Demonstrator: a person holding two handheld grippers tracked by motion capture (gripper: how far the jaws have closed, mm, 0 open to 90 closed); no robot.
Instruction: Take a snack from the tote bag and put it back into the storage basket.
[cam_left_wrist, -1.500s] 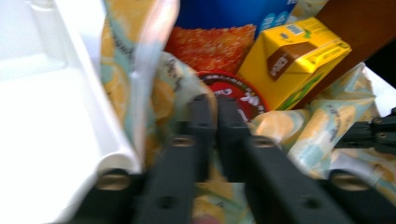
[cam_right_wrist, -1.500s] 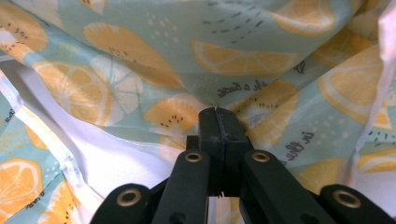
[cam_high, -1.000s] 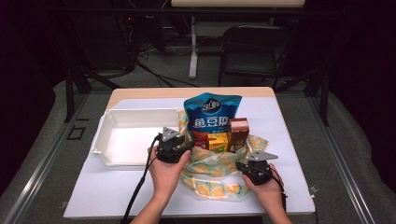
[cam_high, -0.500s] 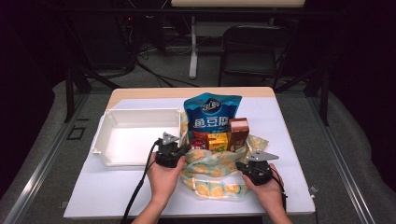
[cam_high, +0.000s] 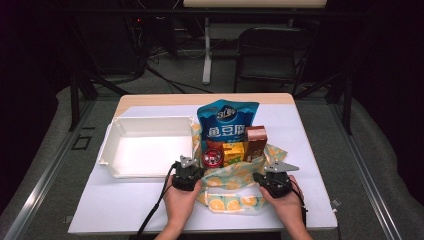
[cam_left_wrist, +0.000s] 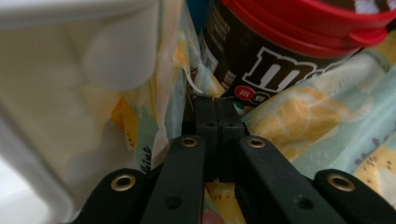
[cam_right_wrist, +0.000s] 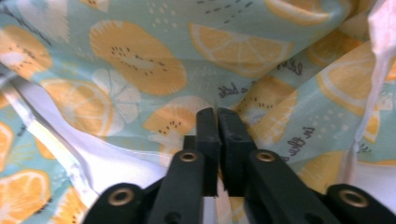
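- A dark room with a chair (cam_high: 267, 50) and cables behind; the pale worktop (cam_high: 125, 210) carries a white tray (cam_high: 142, 147) at the left and a fruit-print bag (cam_high: 235, 175) just beside it, at the person's edge.
- The bag lies slumped, with a blue pouch (cam_high: 226, 127), a brown carton (cam_high: 255, 141), a yellow box (cam_high: 233, 152) and a red-lidded candy jar (cam_high: 212, 158) standing in it.
- The left gripper (cam_left_wrist: 216, 109) has its jaws closed, pinching a fold of the bag right beside the jar, between jar and tray wall.
- The right gripper (cam_right_wrist: 217, 116) has its jaws all but closed on the bag's cloth at the other side; they have just eased a little, with cloth between them.
- Risk: both pinches look thin. A lift could let the cloth slide out, most likely on the right, where the grip looks looser.
- Risk: lifting one side first would tilt the goods; the tall pouch and carton could topple out.
- Risk: the left jaws sit against the jar, so a pull may drag or tip it.
- Risk: the cloth wedged by the tray could snag or shove the tray.
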